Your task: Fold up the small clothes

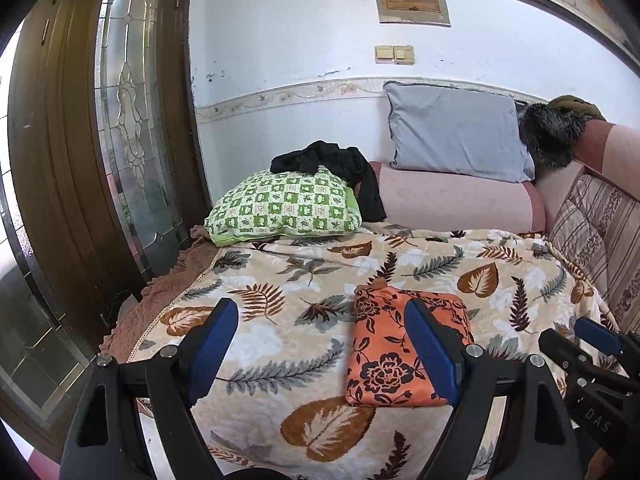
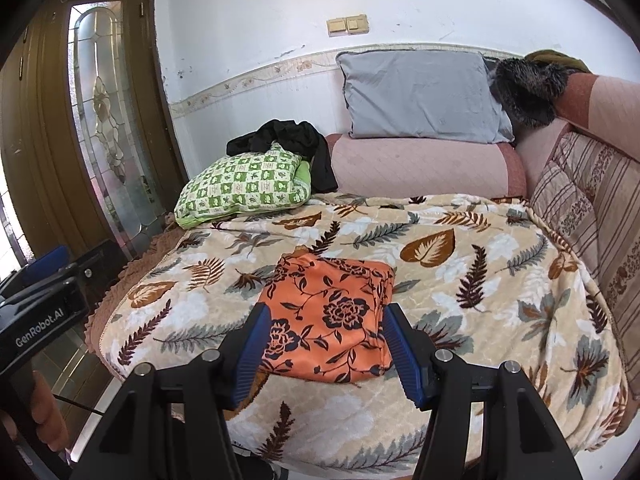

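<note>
- we see the folded orange cloth [image 2: 332,320] on the leaf blanket [image 2: 460,280], just ahead of our right gripper [image 2: 326,350], jaws apart, empty.
- left gripper [image 1: 320,354] gapes too, beside the cloth.
- green pillow [image 1: 284,204] and black garment [image 1: 332,164] lie beyond.

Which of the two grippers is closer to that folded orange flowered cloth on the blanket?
Probably the right gripper: the orange flowered cloth lies straight ahead between its open fingers, untouched. The left gripper sits off to the cloth's left, with only its right finger in front of it.
</note>
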